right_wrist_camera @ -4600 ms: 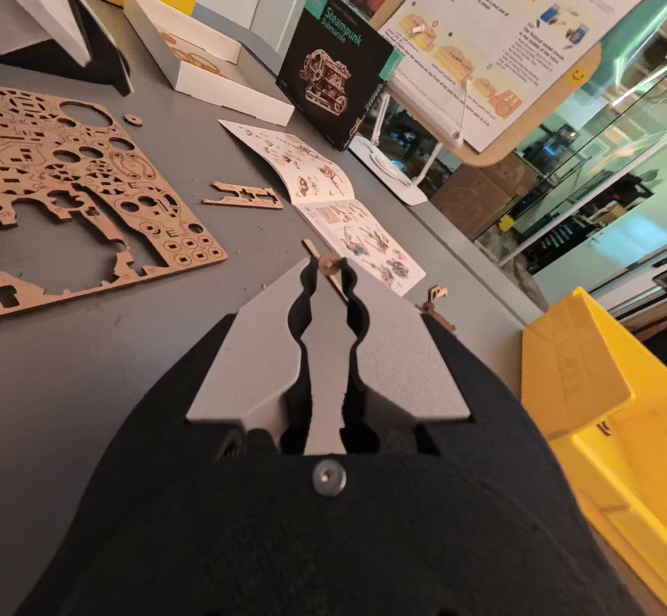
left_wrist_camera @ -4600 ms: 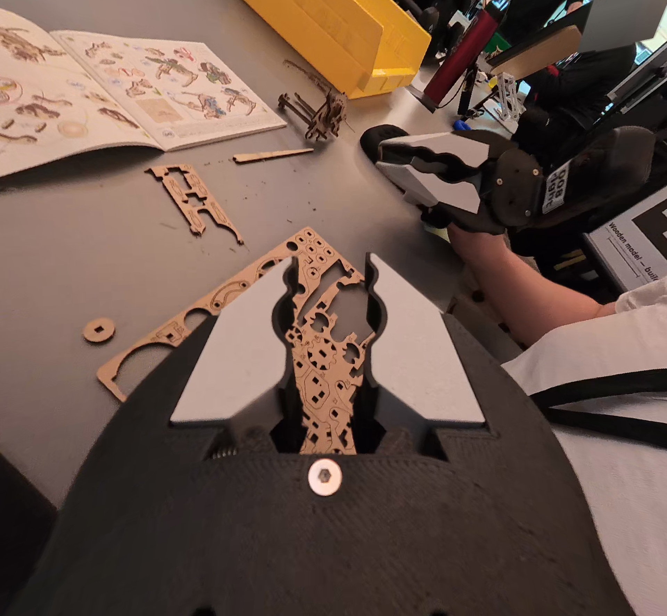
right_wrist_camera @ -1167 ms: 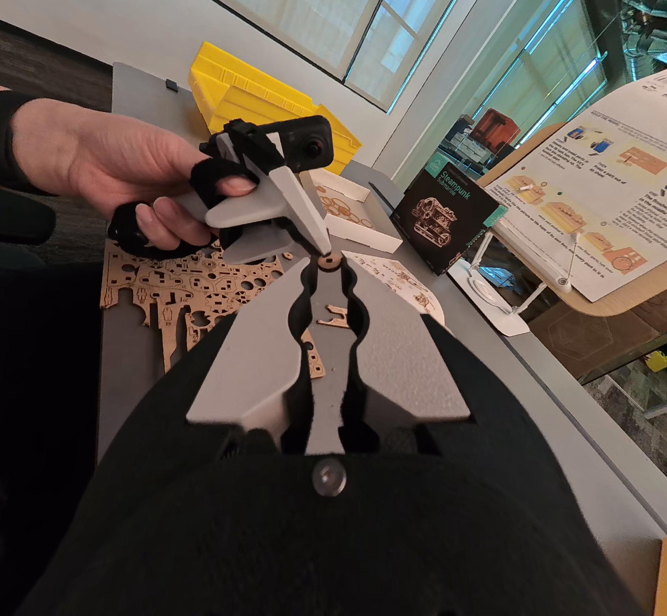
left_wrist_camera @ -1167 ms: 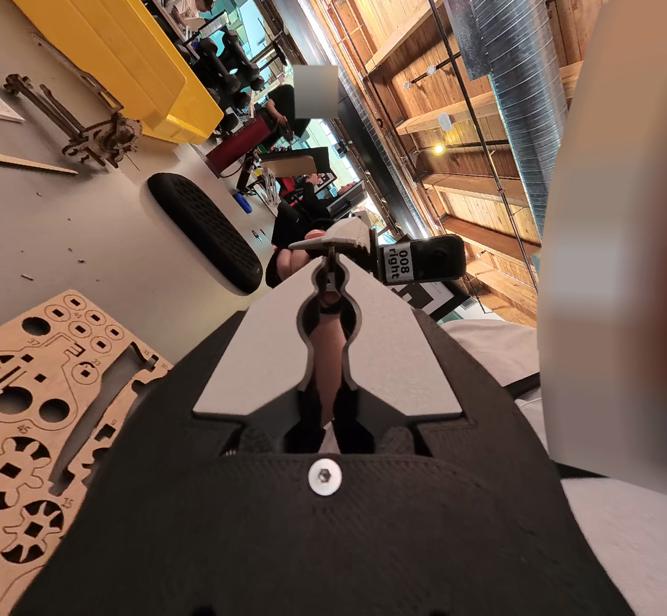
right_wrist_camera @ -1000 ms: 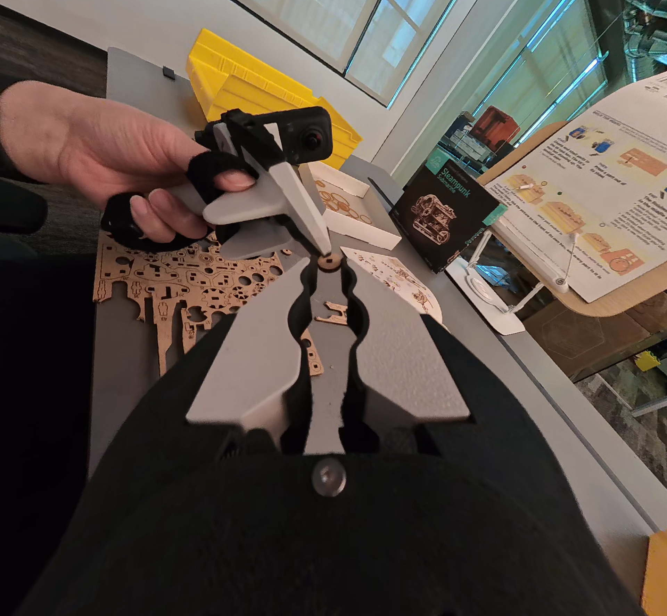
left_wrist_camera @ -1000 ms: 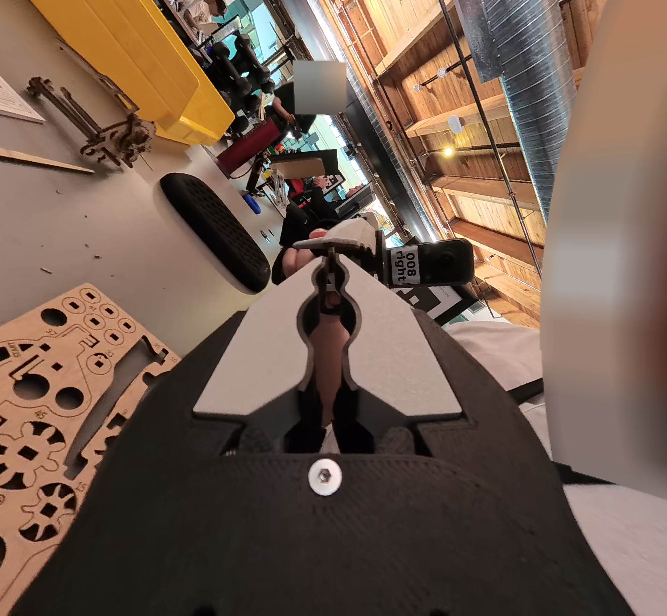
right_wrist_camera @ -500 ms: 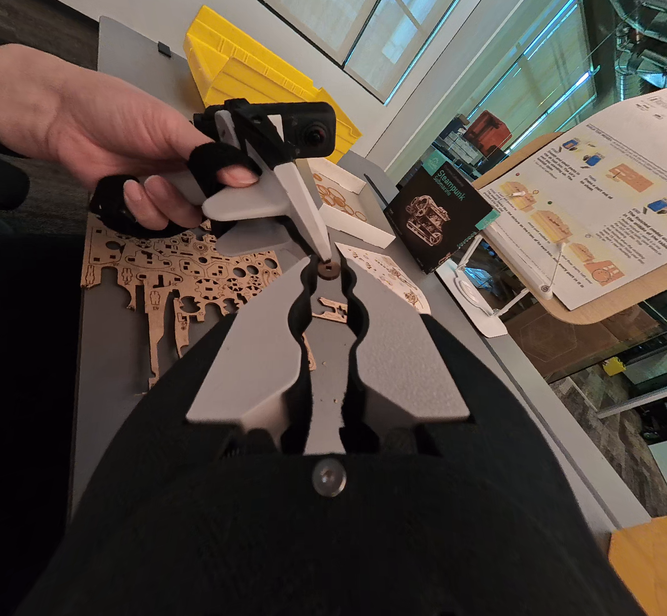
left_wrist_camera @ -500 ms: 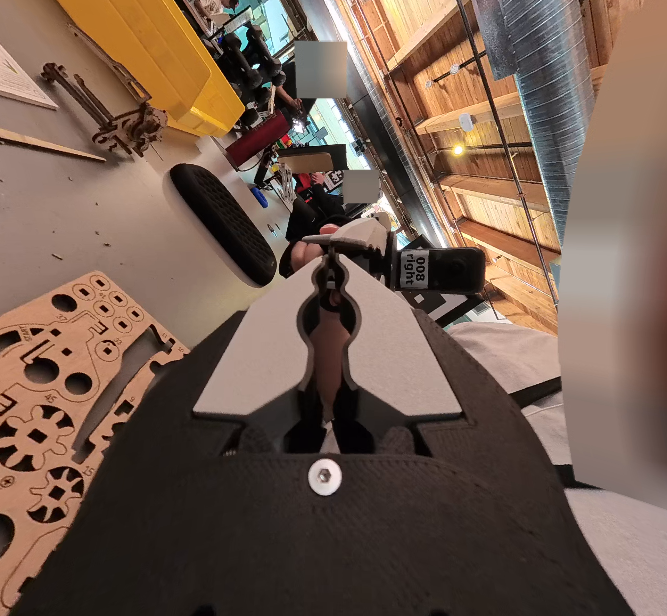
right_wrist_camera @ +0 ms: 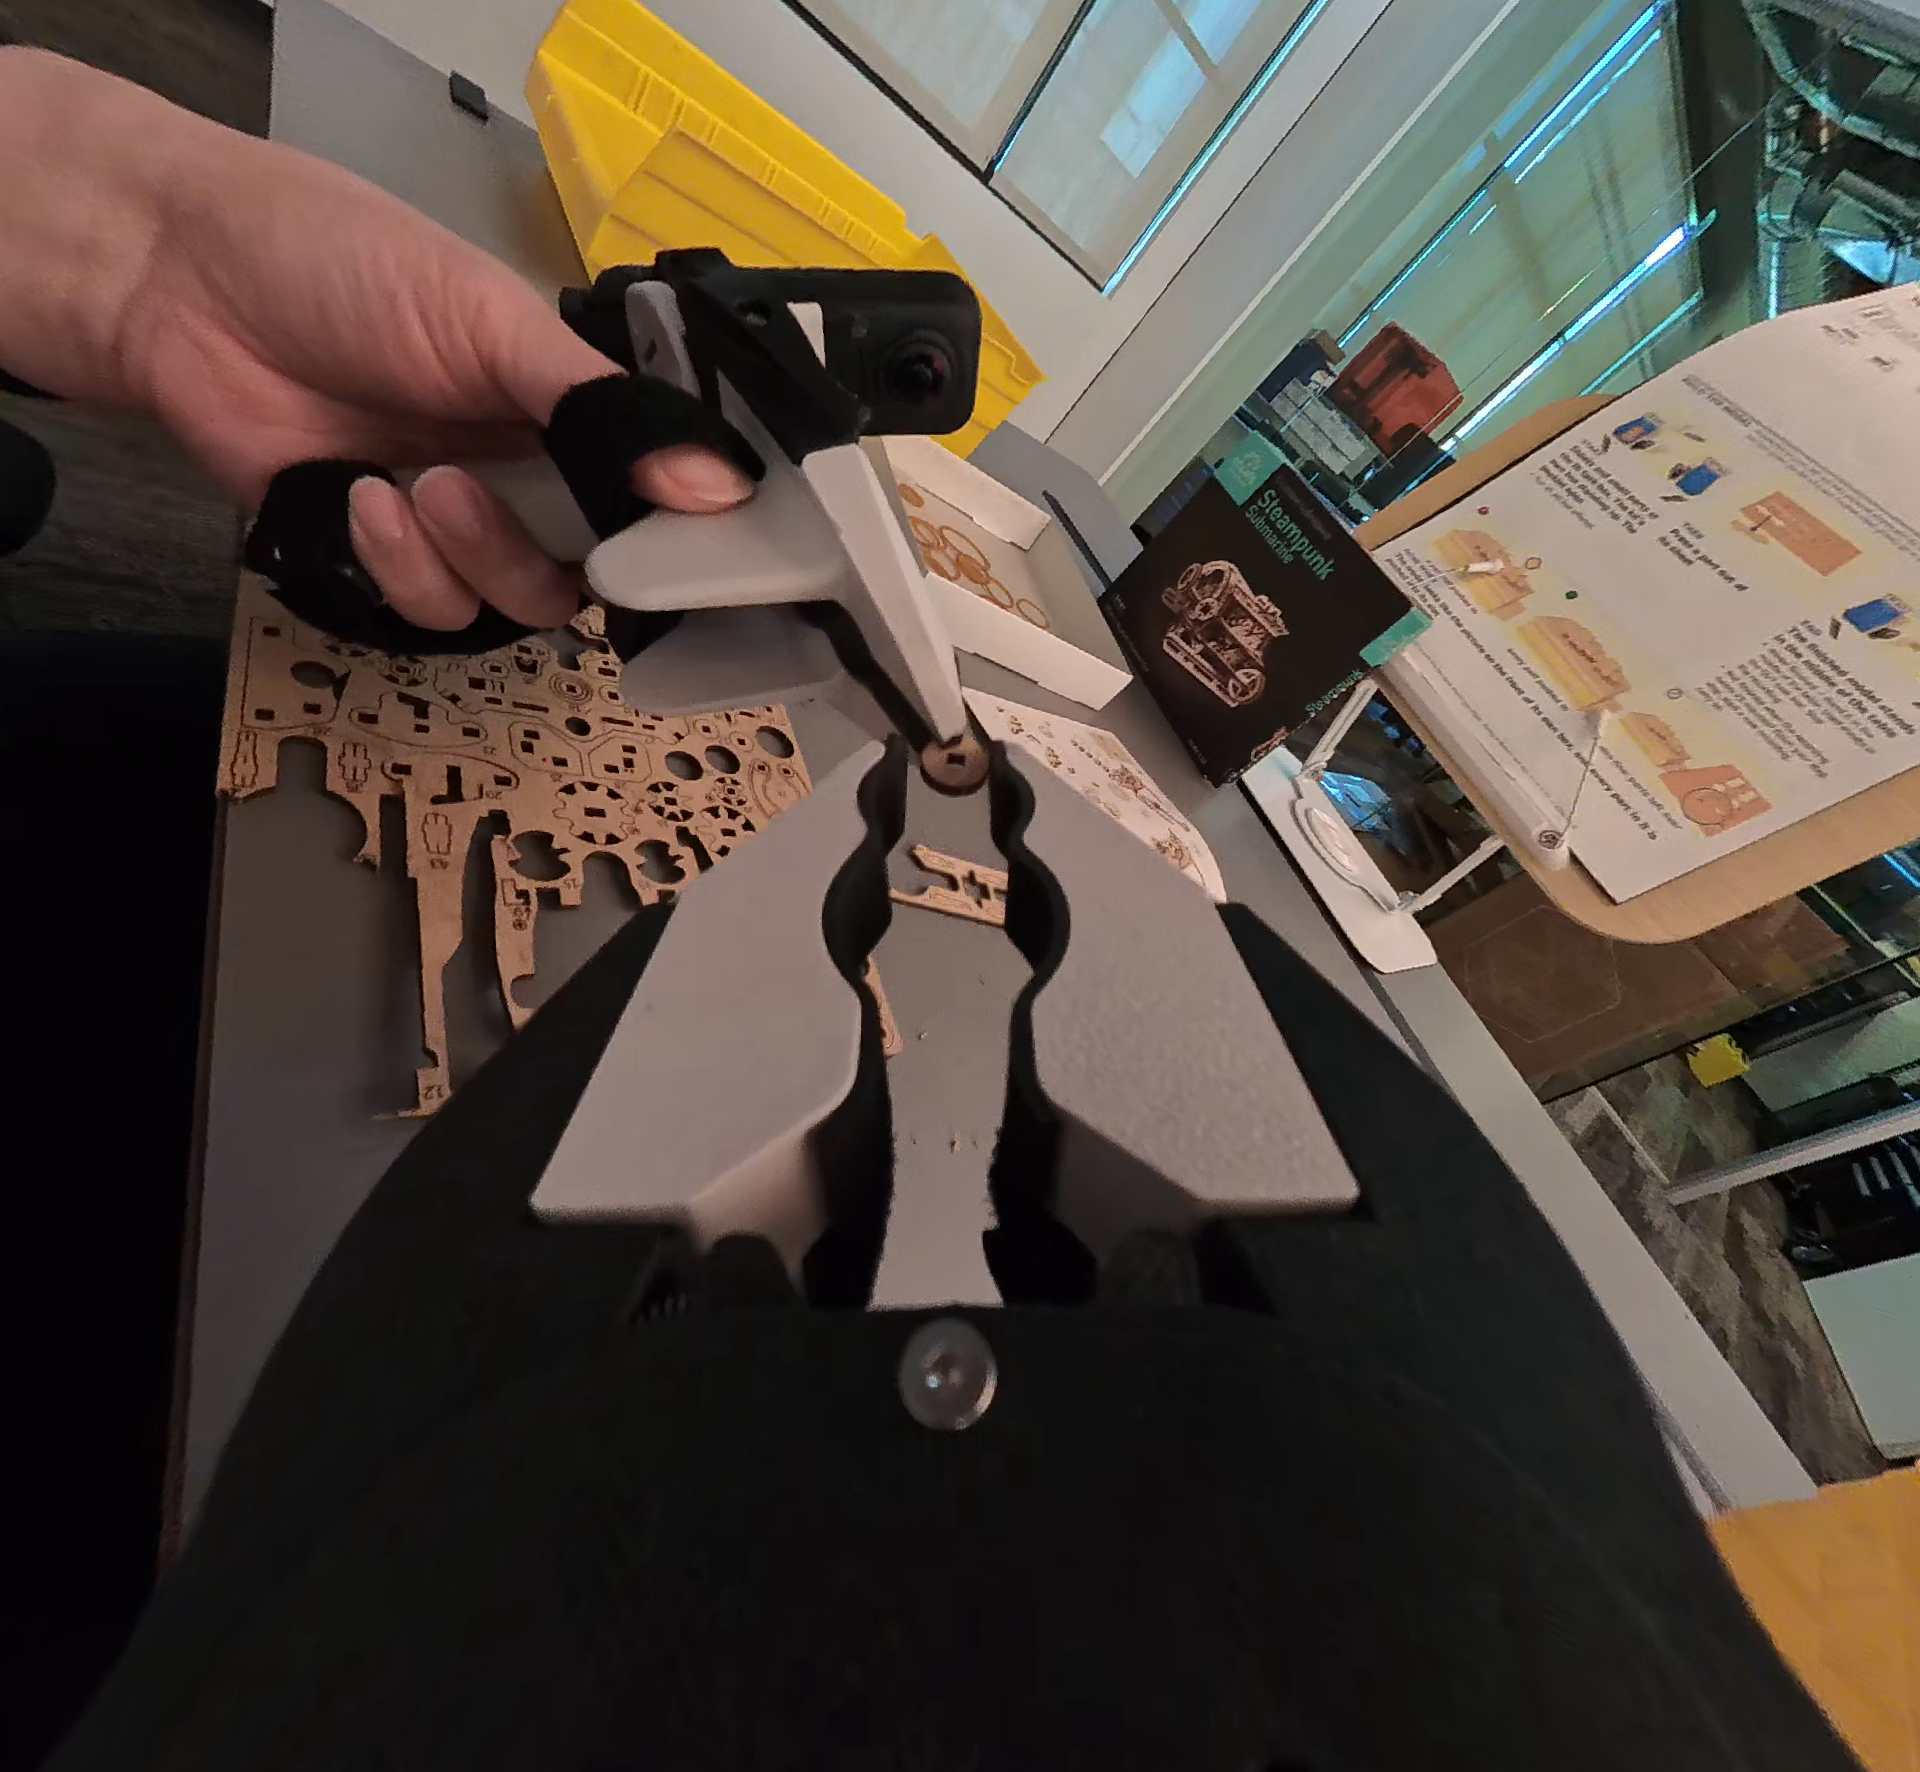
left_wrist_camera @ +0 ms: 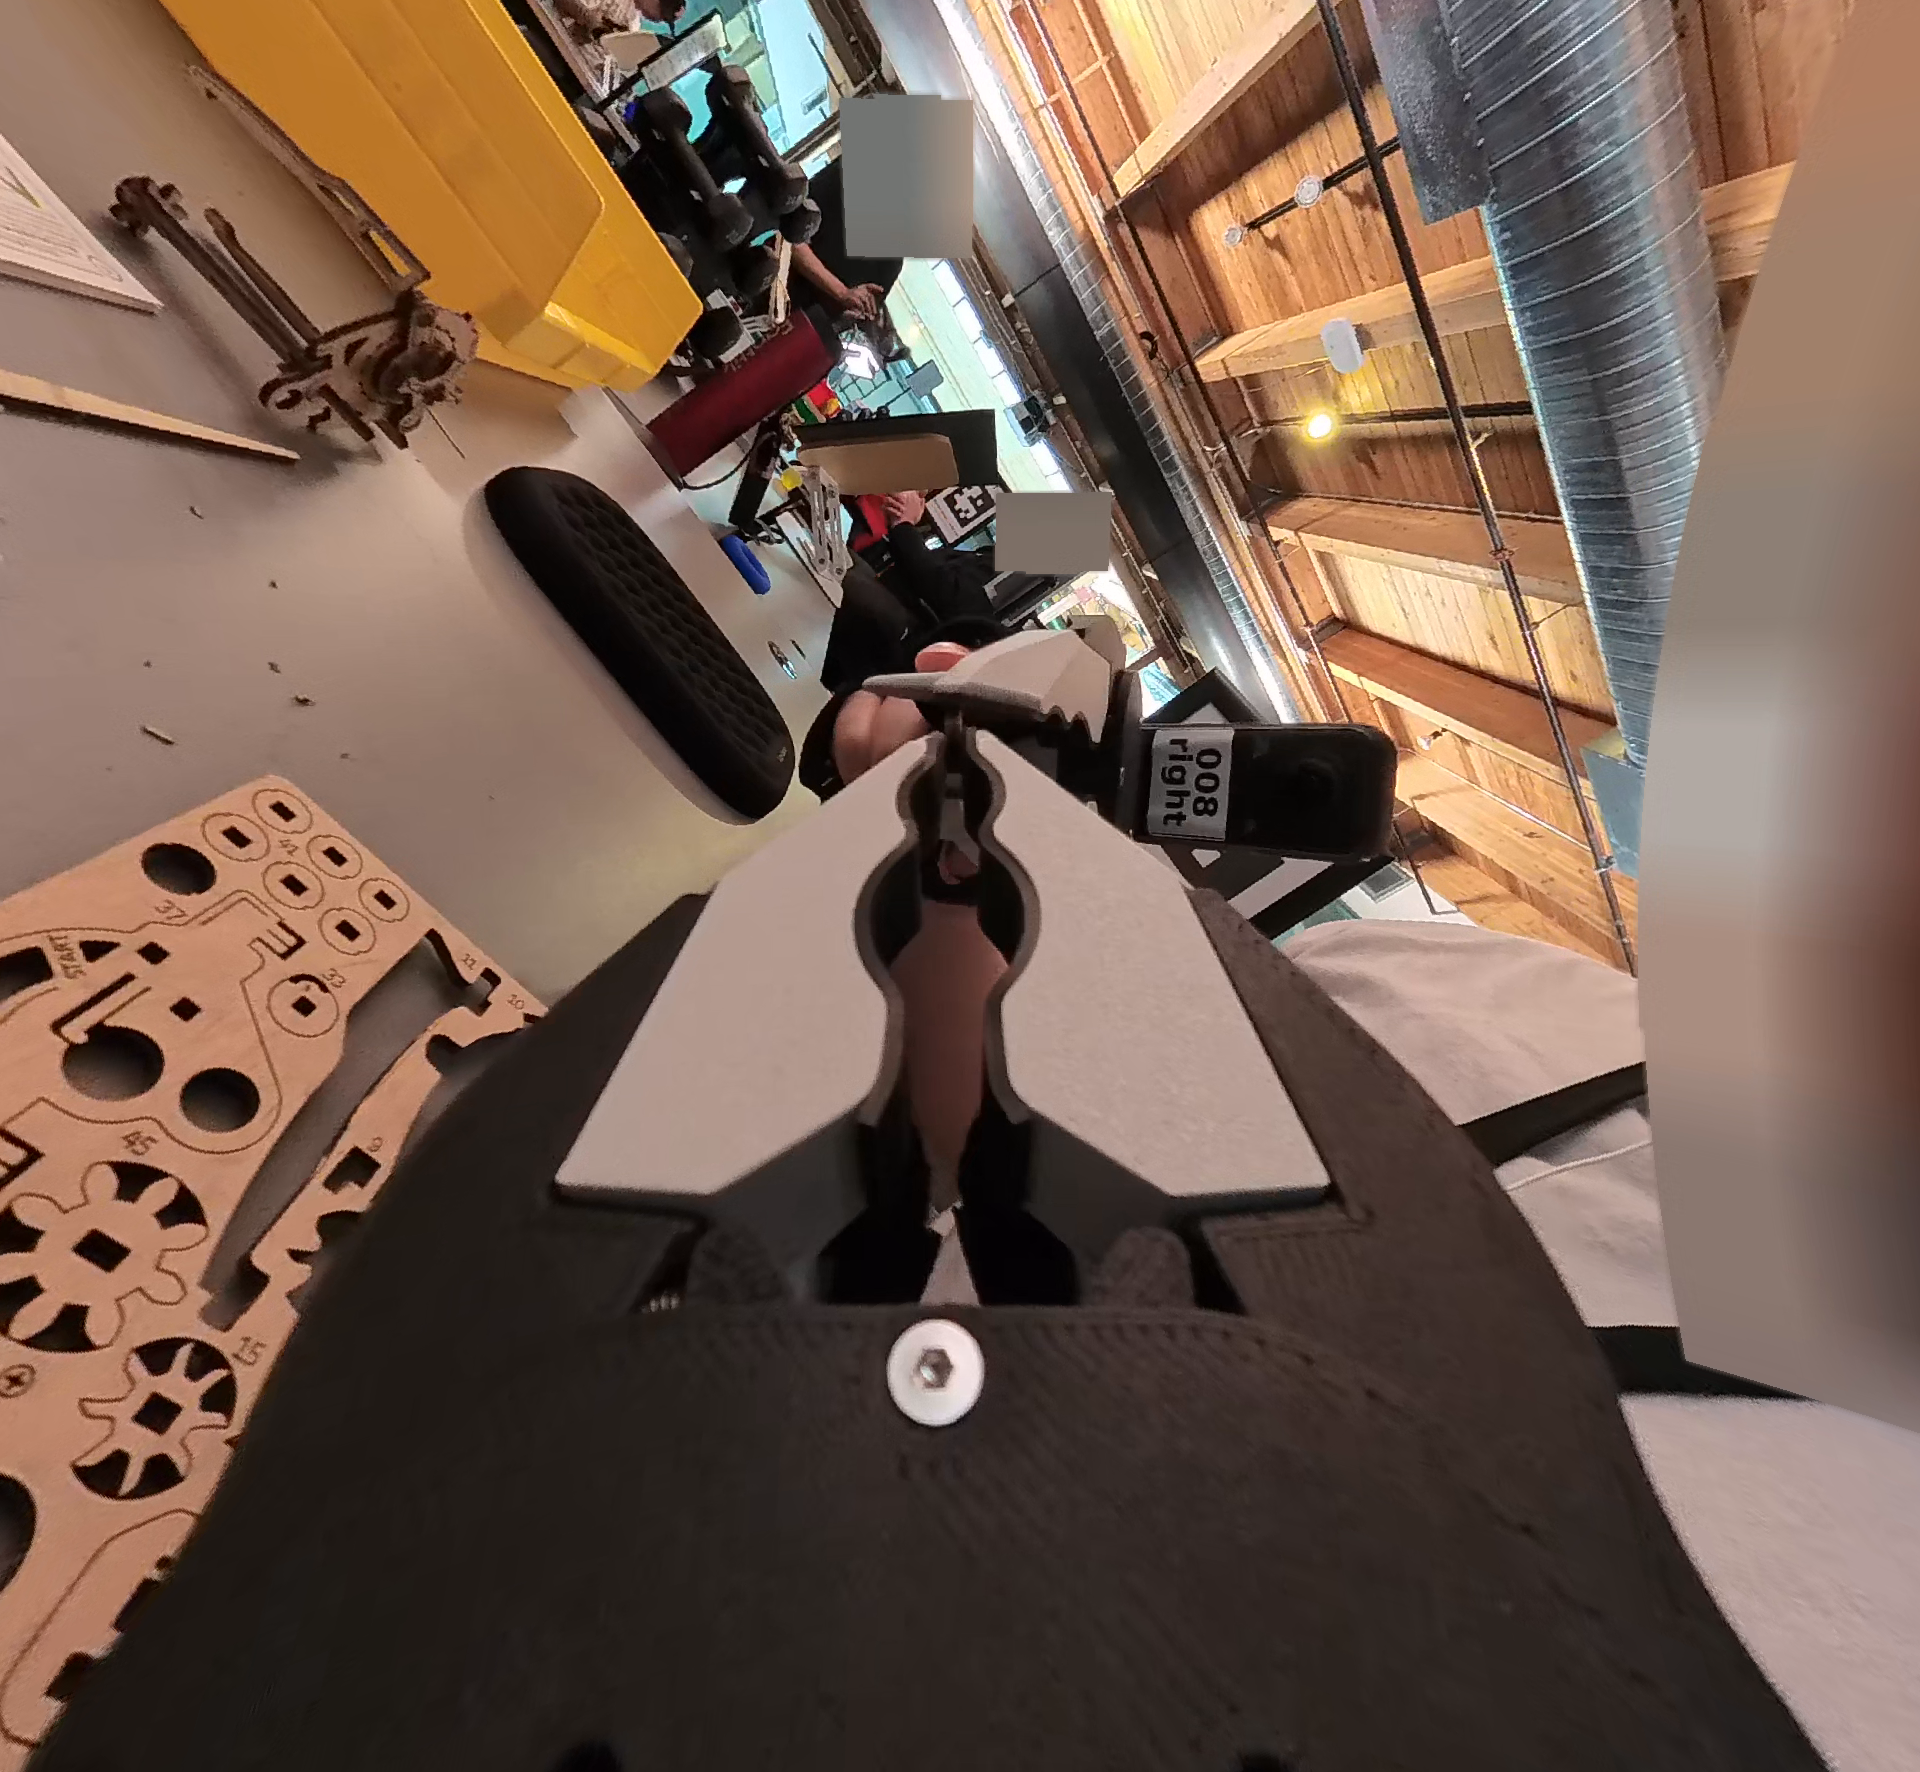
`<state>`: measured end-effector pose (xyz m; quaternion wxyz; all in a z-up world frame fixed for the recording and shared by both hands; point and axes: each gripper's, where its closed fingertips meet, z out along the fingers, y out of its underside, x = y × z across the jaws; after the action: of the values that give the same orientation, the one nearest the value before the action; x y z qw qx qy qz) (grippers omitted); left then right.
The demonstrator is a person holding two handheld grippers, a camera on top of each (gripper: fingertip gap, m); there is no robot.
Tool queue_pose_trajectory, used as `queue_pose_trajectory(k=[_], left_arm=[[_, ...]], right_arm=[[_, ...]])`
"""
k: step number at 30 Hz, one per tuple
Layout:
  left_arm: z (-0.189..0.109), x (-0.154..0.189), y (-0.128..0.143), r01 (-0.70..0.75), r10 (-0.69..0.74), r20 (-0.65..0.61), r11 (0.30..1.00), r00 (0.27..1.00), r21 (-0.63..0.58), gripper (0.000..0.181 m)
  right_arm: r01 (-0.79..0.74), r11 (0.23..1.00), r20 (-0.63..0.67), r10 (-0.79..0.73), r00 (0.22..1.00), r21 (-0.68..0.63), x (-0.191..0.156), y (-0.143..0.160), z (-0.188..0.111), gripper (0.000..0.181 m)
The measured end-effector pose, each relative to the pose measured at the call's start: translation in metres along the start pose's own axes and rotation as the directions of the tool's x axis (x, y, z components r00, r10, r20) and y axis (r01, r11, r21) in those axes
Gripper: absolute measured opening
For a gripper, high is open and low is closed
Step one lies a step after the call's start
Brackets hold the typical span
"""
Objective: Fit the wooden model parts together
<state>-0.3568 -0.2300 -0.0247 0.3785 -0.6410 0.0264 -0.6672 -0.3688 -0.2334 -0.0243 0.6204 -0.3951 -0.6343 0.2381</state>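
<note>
The right gripper (right_wrist_camera: 954, 766) is closed on a small wooden disc (right_wrist_camera: 957, 764), held in the air above the grey table (right_wrist_camera: 312, 995).

The left gripper (right_wrist_camera: 940, 709) meets the disc from above with its tips pressed together; if it holds a thin part there, I cannot tell. The two are probably brought tip to tip so a piece can enter the disc's square hole. The cut-out wooden sheet (right_wrist_camera: 499, 766) lies below, the black box (right_wrist_camera: 1247, 621) stands beyond.

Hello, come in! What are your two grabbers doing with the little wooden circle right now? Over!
Right gripper shut on small wooden disc, held above the table. Left gripper shut, tips touching the disc from above. Nothing in the way.
</note>
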Motion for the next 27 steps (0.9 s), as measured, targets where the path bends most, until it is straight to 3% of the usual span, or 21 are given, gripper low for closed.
queue_pose_trajectory(k=[27], left_arm=[[-0.0009,-0.0088,0.0022,0.027,-0.027,0.013,1.000,1.000,-0.002,0.000]], right_arm=[[-0.025,0.999,0.001,0.025,1.000,-0.028,-0.0033,0.0083,0.0026,0.011]])
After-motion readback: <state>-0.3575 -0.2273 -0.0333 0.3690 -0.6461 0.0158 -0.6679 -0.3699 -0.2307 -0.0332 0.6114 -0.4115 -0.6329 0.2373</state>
